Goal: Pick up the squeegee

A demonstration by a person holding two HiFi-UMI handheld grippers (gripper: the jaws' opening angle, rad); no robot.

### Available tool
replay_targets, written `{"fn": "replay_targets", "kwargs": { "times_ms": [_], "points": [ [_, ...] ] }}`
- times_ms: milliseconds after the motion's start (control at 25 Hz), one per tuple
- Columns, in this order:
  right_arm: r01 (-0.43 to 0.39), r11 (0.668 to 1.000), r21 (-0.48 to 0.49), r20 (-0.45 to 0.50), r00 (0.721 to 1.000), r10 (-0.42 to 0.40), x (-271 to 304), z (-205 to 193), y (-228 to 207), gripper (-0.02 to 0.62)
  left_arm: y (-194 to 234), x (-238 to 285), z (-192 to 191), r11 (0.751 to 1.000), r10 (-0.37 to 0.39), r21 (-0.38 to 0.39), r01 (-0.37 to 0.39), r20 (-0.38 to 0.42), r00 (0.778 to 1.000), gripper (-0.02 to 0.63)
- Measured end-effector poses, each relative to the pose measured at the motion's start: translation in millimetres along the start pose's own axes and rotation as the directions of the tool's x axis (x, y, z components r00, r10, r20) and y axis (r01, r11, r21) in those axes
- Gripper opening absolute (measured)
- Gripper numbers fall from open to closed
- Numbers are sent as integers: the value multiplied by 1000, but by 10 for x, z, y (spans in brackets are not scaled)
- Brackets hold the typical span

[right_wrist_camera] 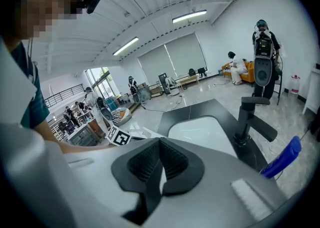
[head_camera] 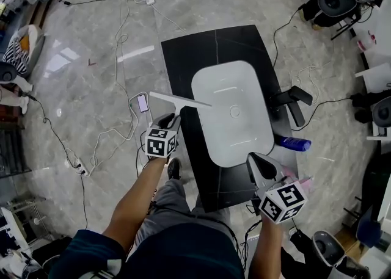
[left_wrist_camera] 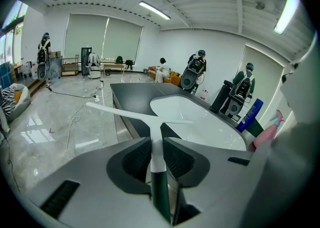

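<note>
The squeegee has a long white blade and a white neck that runs into a dark handle. My left gripper is shut on that neck and holds it in the air over the left edge of the black counter. In the left gripper view the ribbed pads press on both sides of the squeegee, whose blade lies crosswise ahead of the gripper. My right gripper hovers by the counter's near right corner. In its own view the right gripper has its pads together with nothing between them.
A white oval sink is set in the counter, with a black faucet on its right. A blue bottle and a pink item lie at the right edge. A phone and cables lie on the floor to the left.
</note>
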State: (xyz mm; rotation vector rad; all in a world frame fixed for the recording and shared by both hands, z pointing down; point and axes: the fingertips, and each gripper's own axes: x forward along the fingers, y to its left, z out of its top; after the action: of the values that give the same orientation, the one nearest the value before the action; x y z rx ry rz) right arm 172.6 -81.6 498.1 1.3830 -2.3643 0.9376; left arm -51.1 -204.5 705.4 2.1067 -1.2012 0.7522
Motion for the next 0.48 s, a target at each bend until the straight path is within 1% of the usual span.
{"fn": "replay_targets", "kwargs": {
  "times_ms": [200, 480],
  "points": [
    [-5, 1000, -2, 6, 1000, 5, 17, -6, 60, 11, 3, -169, 25, 1000, -12, 1, 12, 23, 1000, 78],
    [-11, 1000, 3, 8, 1000, 11, 7, -37, 145, 11, -69, -415, 94, 999, -49, 2, 49, 55, 997, 78]
  ]
}}
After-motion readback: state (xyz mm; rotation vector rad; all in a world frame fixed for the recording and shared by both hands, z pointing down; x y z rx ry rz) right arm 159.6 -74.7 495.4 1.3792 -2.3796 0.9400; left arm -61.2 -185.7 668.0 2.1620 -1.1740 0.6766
